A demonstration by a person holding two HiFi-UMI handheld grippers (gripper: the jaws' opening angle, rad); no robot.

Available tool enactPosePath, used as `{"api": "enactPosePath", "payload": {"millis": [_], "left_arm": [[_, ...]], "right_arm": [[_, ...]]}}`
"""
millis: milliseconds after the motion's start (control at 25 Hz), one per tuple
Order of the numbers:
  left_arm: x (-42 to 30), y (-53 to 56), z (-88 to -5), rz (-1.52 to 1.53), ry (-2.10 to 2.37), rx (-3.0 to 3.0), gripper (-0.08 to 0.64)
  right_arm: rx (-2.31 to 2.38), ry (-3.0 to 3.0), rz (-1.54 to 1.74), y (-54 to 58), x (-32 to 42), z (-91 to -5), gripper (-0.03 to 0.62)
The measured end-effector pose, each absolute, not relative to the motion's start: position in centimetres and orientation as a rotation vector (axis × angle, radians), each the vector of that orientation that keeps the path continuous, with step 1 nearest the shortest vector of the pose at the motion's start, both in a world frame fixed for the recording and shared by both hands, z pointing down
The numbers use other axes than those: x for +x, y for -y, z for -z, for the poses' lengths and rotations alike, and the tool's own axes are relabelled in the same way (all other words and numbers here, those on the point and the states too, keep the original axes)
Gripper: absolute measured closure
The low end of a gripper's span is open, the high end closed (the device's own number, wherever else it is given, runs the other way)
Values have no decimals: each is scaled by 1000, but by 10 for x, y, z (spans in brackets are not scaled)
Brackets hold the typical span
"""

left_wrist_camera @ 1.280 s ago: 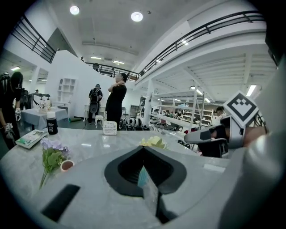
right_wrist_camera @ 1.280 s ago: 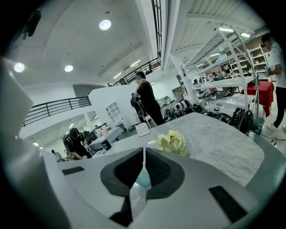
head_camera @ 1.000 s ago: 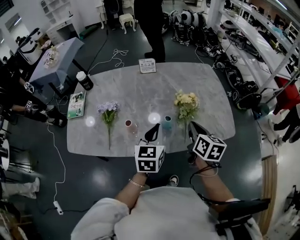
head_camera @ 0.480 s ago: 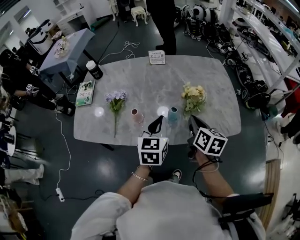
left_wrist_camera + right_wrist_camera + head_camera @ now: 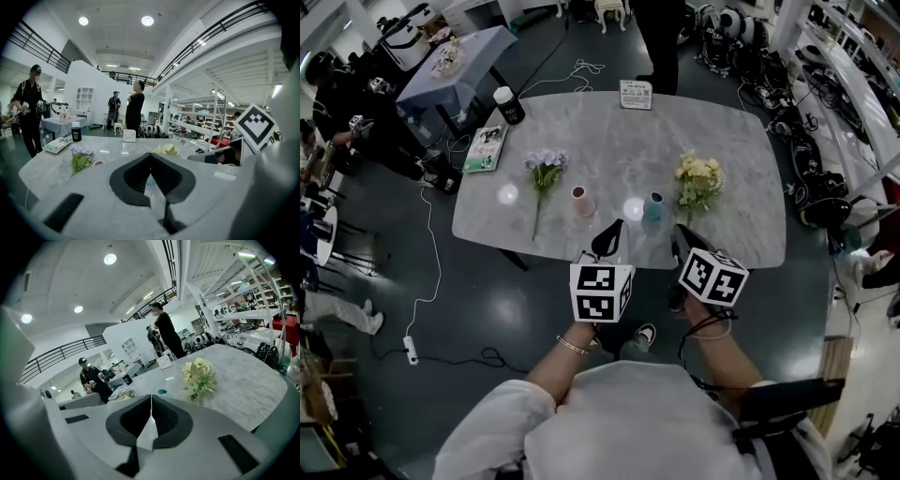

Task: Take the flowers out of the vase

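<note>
Purple flowers [image 5: 544, 172] lie flat on the grey marble table [image 5: 609, 141], left of a small pink vase [image 5: 580, 200]. Yellow flowers [image 5: 698, 182] lie to the right of a teal vase [image 5: 654, 204]. Both vases stand with nothing in them. My left gripper [image 5: 608, 232] and right gripper [image 5: 679, 235] hover side by side over the table's near edge, just short of the vases, both shut with nothing between the jaws. The left gripper view shows its shut jaws and the purple flowers [image 5: 80, 158] beyond them. The right gripper view shows the yellow flowers [image 5: 199, 376] and the teal vase [image 5: 162, 392].
A black bottle [image 5: 504, 103], a book [image 5: 486, 148] and a sign card [image 5: 636, 94] sit along the far and left sides. A person [image 5: 661, 37] stands beyond the far edge. A cloth-covered side table [image 5: 455, 66] and floor cables [image 5: 431, 309] are on the left.
Both grippers have drawn back from the vases toward the table's near edge. They stay shut throughout. The flowers and vases have not moved on the table.
</note>
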State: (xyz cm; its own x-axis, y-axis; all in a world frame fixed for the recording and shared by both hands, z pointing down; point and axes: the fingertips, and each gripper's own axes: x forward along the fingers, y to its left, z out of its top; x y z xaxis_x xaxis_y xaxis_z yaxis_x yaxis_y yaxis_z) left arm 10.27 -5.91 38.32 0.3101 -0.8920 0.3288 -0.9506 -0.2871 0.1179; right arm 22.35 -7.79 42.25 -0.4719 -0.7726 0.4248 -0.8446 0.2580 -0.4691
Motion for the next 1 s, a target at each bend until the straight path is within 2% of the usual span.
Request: {"api": "enactPosePath", "payload": {"millis": [640,1000], "left_arm": [[45,0,-360,-221,1591,2391,551],[37,-7,-368,-150,1635,2323,551]], "right_arm": [[1659,2355,-976,9,160,-411,581],[1586,2405,-894,1,143,-406,581]]}}
